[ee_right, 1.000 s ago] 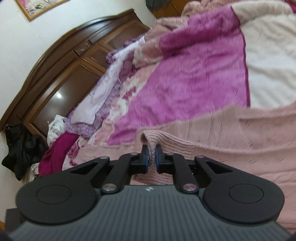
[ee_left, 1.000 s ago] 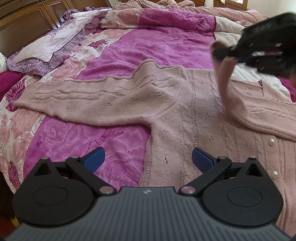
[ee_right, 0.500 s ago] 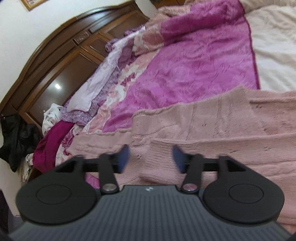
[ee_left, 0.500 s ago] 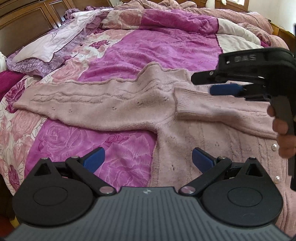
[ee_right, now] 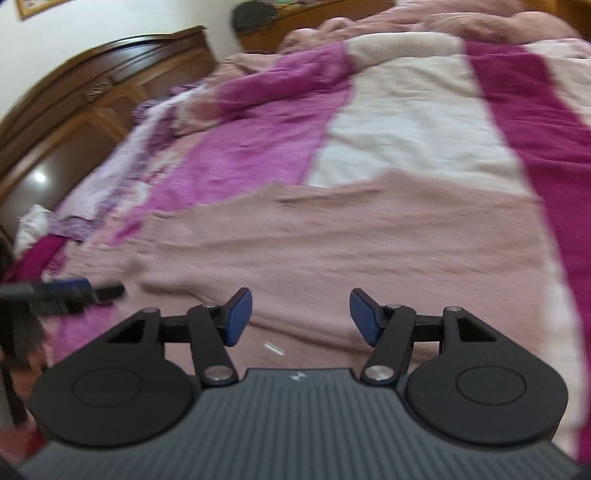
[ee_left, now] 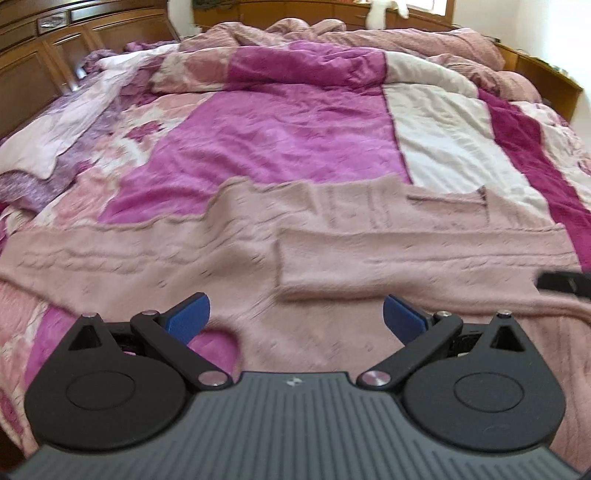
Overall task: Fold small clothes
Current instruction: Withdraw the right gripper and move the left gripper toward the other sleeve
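Note:
A pale pink knitted cardigan (ee_left: 332, 236) lies flat on the bed. Its right sleeve (ee_left: 424, 262) is folded across the body; its left sleeve (ee_left: 92, 254) stretches out to the left. My left gripper (ee_left: 295, 319) is open and empty, low over the cardigan's lower body. My right gripper (ee_right: 301, 317) is open and empty over the cardigan (ee_right: 351, 240). The right gripper's tip shows at the right edge of the left wrist view (ee_left: 565, 282). The left gripper shows blurred at the left of the right wrist view (ee_right: 55, 291).
The bed is covered by a quilt (ee_left: 288, 122) with magenta, pink and white patches. A dark wooden headboard (ee_right: 74, 107) runs along the left. Bunched pink bedding (ee_left: 351, 33) lies at the far end. Crumpled clothes (ee_right: 33, 225) sit by the headboard.
My right gripper let go of the right sleeve, now laid across the cardigan's body, and drew back to the right. My left gripper moved forward over the cardigan.

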Motion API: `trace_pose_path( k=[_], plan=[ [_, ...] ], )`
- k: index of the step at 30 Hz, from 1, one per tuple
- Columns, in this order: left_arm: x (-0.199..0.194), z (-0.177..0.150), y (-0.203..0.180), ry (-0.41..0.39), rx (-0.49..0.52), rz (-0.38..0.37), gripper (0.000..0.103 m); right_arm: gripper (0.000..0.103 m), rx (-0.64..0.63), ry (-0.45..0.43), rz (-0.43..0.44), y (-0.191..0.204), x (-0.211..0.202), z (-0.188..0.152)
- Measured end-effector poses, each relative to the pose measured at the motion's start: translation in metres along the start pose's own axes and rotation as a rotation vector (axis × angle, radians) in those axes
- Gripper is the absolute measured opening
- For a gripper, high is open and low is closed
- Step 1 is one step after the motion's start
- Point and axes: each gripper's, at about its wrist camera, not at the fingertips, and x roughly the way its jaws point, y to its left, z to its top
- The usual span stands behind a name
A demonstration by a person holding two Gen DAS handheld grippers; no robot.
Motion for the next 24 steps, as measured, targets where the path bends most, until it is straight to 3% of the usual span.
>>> trace_pose_path(
  k=[5,9,17,24],
  plan=[
    [0.023,0.012,-0.019,0.01,0.017,-0.046,0.102,0.062,-0.014,0.03,-0.116,-0.035,-0.019,-0.02],
    [0.049,0.016,-0.031,0.041,0.049,-0.023,0.093,0.058,-0.045,0.049,-0.223,-0.049,-0.015,-0.031],
    [0.091,0.002,-0.031,0.127,0.115,0.06,0.089,0.058,-0.023,0.028,-0.238,-0.065,-0.015,-0.046],
    [0.093,-0.003,-0.028,0.109,0.14,0.061,0.09,0.059,-0.025,0.012,-0.241,-0.063,-0.016,-0.049]
  ],
)
